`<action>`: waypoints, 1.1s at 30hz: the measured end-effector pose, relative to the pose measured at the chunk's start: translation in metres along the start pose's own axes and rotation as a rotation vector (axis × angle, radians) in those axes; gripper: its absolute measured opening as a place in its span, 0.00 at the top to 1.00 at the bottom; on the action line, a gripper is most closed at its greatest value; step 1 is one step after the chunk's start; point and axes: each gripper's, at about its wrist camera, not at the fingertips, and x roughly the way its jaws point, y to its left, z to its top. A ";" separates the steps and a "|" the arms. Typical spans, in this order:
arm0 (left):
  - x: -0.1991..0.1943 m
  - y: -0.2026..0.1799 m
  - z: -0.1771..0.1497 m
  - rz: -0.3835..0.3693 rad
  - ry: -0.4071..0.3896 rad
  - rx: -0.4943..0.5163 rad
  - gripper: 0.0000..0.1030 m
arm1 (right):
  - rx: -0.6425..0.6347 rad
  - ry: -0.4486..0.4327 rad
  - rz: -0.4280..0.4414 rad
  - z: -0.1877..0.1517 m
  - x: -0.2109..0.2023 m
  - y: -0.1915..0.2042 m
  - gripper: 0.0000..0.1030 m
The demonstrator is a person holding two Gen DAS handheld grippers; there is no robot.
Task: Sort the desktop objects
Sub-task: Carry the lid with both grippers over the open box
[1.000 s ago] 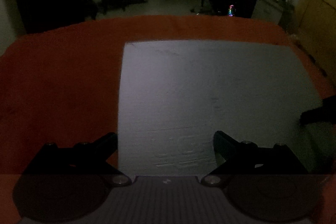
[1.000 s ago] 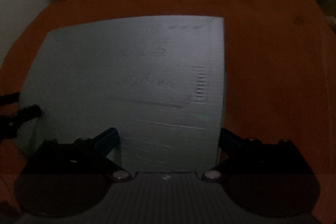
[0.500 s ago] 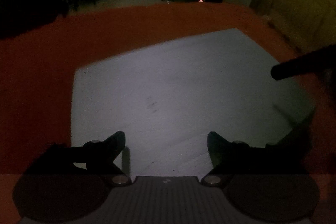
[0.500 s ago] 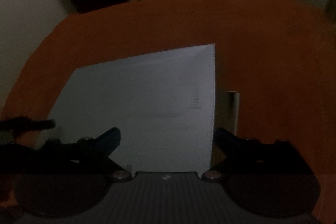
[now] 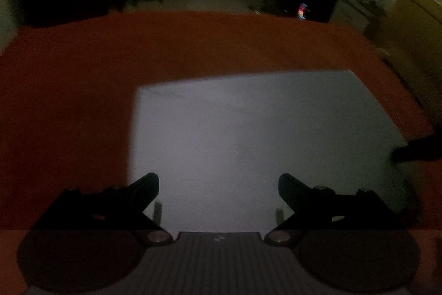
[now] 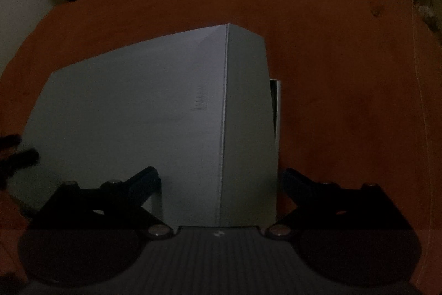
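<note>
Risk: white box (image 6: 138,115) probably tips (dim view); left gripper (image 5: 218,184) and right gripper (image 6: 221,179) splayed, gripping nothing.

A large grey box (image 6: 143,115) is set on the orange tabletop (image 6: 345,73) and fills the space ahead of both grippers. The right gripper (image 6: 221,181) is spread across the box's right edge. Bare tabletop is seen to the box's right and beyond it. In the left wrist view, bare tabletop (image 5: 69,107) is seen to the box's (image 5: 248,134) left.
</note>
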 end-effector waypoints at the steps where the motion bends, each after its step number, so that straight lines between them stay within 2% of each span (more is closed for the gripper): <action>1: 0.000 0.007 0.001 0.025 -0.011 0.012 0.09 | 0.005 0.002 0.000 -0.003 -0.002 -0.001 0.04; 4: -0.001 0.028 0.002 0.101 -0.044 0.048 0.08 | 0.013 0.004 -0.001 -0.007 -0.005 -0.005 0.04; 5: 0.005 0.031 0.008 0.095 -0.032 0.036 0.08 | 0.014 0.005 -0.001 -0.006 -0.006 -0.006 0.04; 8: 0.015 0.046 0.008 0.035 0.018 0.009 0.08 | 0.019 0.007 0.003 -0.005 -0.005 -0.010 0.04; 12: 0.026 0.053 0.002 -0.026 0.036 0.004 0.06 | 0.026 0.013 0.004 -0.006 -0.006 -0.013 0.04; 16: 0.035 0.052 -0.003 -0.136 0.074 -0.055 0.05 | 0.016 0.012 0.006 -0.005 -0.010 -0.016 0.04; 20: 0.039 0.030 0.000 -0.127 0.063 0.008 0.04 | -0.005 -0.001 -0.017 -0.003 -0.013 -0.015 0.04; 24: 0.039 -0.002 0.004 -0.185 0.062 0.132 0.05 | -0.016 -0.005 -0.040 -0.003 -0.015 -0.024 0.04; 26: 0.042 -0.011 0.004 -0.148 0.052 0.167 0.04 | -0.014 0.002 -0.042 -0.002 -0.012 -0.032 0.04; 29: 0.049 0.000 0.004 -0.157 0.087 0.092 0.04 | 0.000 0.004 -0.033 0.003 -0.007 -0.043 0.04; 33: 0.057 0.016 0.004 -0.182 0.117 -0.006 0.03 | 0.021 0.023 0.030 0.013 0.005 -0.055 0.03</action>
